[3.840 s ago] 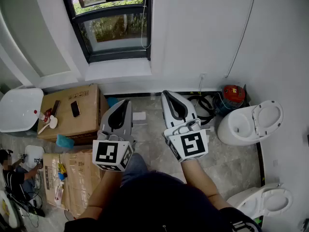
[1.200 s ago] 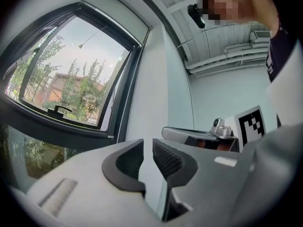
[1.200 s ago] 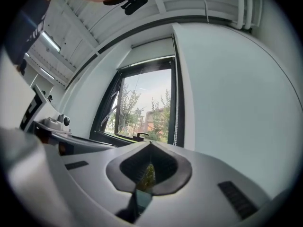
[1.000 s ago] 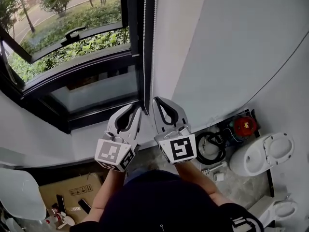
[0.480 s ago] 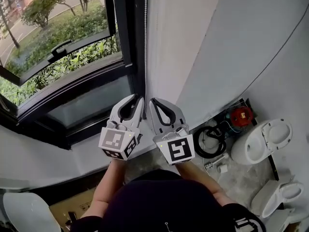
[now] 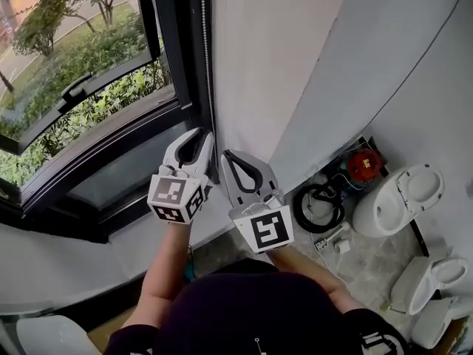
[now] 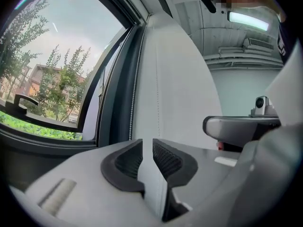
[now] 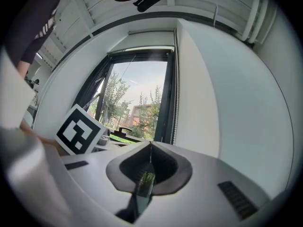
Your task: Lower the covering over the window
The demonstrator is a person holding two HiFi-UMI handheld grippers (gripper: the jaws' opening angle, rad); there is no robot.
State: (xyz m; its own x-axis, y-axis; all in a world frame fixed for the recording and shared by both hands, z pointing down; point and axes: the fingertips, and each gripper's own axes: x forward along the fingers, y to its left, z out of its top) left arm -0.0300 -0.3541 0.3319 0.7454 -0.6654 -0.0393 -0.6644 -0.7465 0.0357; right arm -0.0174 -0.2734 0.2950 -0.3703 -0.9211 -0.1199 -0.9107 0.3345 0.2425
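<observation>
Two grippers: side by side at the window's right edge, pointed level at the wall.
Left gripper: jaws a narrow slit apart, nothing between them, only white wall in the gap.
Right gripper: jaws pressed together, empty, just right of the left one.
Bead chain: straight down the right side of the black frame, just beside the left gripper's tips and outside its jaws.
Window: black frame, lower pane tilted open, green shrubs and trees outside.
Covering: not down over the glass; whether rolled at the top, cannot tell.
Sill: white, below the frame, near the left forearm.
Wall: plain white, right of the window.
Floor: grey tile, far right and low.
Toilets: white, lids up, well apart from the grippers.
Hose coil: black, beside a red device at the wall's foot.
</observation>
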